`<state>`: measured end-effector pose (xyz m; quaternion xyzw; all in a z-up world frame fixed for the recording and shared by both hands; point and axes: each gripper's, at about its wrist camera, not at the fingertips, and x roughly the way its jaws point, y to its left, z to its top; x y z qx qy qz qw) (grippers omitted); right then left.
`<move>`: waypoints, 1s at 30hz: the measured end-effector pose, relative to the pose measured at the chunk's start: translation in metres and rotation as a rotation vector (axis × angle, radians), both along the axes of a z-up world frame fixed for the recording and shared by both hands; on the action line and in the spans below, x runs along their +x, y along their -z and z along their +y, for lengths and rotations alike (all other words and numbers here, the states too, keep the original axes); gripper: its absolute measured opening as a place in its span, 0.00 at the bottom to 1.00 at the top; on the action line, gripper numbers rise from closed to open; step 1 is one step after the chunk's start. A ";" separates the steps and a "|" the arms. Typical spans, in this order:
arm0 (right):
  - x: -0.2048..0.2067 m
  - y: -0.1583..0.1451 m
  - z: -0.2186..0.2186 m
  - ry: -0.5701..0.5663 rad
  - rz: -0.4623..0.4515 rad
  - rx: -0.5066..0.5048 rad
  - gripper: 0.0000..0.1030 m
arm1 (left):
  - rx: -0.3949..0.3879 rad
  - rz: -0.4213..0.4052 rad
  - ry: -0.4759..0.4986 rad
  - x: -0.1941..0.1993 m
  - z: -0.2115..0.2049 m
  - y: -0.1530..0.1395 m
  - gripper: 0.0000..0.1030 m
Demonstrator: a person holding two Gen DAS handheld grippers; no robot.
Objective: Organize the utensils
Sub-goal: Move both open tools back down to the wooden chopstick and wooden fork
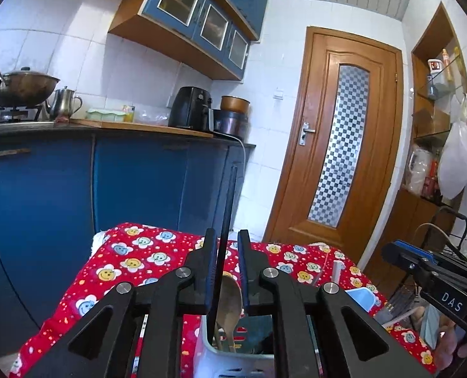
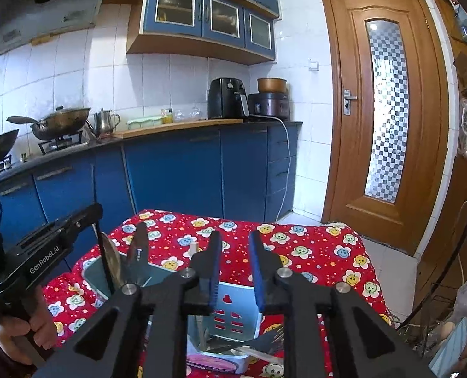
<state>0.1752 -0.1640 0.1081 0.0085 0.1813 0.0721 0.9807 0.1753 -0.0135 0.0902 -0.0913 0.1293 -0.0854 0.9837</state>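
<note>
Your left claw point(image 1: 227, 267) has its jaws drawn close around a thin black utensil handle point(image 1: 226, 220), which stands nearly upright between them; whether the pads actually press it or it is just leaning there you cannot tell for certain, though it reads as a pinch. Directly under that claw sits the white slotted holder point(image 1: 233, 360), already carrying a wooden spoon point(image 1: 230, 299), so you look to be in the step of dropping the black utensil into the holder. Your right claw point(image 2: 235, 267) is spread and carries nothing, hovering over the pale blue caddy point(image 2: 233, 308) and a flat tray point(image 2: 217, 365) where a dark fork point(image 2: 258, 340) and other cutlery lie. In that view the left claw point(image 2: 85, 220) is at the far left above the holder point(image 2: 91, 271). Everything rests on the worktop's red flowered cloth point(image 2: 312, 252). Next, you probably lower the handle straight down until it seats, then release; the fork in the tray seems a likely pickup for the free claw.
</note>
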 end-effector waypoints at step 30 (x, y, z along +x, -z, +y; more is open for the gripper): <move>-0.097 0.001 -0.001 -0.011 0.092 0.096 0.27 | 0.116 0.209 0.059 -0.085 0.006 -0.003 0.13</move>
